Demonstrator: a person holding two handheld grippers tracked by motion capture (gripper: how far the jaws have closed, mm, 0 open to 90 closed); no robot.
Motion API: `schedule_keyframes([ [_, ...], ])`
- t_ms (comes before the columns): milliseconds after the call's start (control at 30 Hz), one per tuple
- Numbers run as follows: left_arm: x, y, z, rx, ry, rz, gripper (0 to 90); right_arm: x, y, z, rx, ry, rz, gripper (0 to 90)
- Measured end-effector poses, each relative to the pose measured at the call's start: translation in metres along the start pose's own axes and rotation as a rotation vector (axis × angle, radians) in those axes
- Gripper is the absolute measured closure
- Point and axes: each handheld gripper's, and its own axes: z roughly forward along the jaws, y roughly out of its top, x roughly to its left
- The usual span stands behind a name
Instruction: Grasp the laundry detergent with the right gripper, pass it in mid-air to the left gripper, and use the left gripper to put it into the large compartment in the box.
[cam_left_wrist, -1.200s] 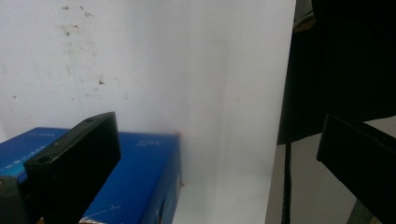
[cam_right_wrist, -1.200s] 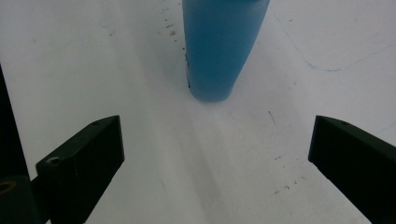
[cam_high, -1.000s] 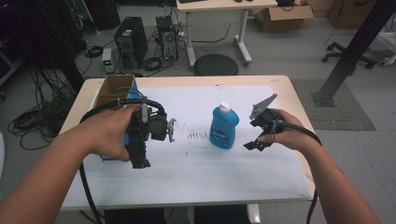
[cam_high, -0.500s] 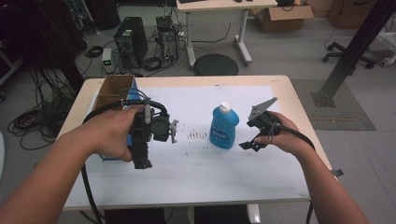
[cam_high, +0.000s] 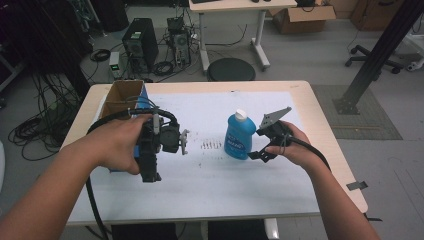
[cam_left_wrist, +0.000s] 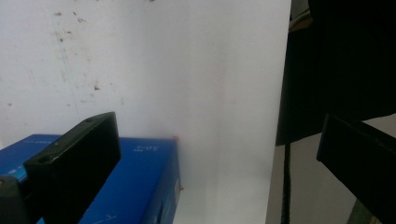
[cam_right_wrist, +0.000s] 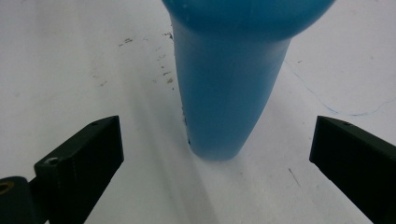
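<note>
Right gripper (cam_right_wrist: 217, 154) faces the bottle (cam_high: 237, 136), jaws spread wide and empty.
The bottle stands upright mid-table (cam_high: 320, 125) on the white sheet (cam_high: 210, 180); left of the bottle, the left gripper (cam_left_wrist: 219, 154) hangs released over a blue box (cam_left_wrist: 135, 182); neither grips anything.

Your right gripper (cam_right_wrist: 212, 163) has its jaws spread wide, and the blue bottle (cam_high: 238, 136) stands upright between their line, with bare white sheet (cam_high: 225, 185) on either side of its base. Under your left gripper (cam_left_wrist: 205, 168), the blue box (cam_left_wrist: 135, 177) blocks the near-left side; beside it the sheet lies bare up to the worktop (cam_high: 325, 125) edge. The cardboard box (cam_high: 120, 95) closes the far-left corner.
</note>
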Motion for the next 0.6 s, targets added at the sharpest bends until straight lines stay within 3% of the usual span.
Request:
schedule_keyframes([
  [600, 0.000, 0.001, 0.002, 0.005, -0.008, 0.001, 0.2, 0.001, -0.005, 0.013, -0.088, -0.012, 0.023, 2.4],
])
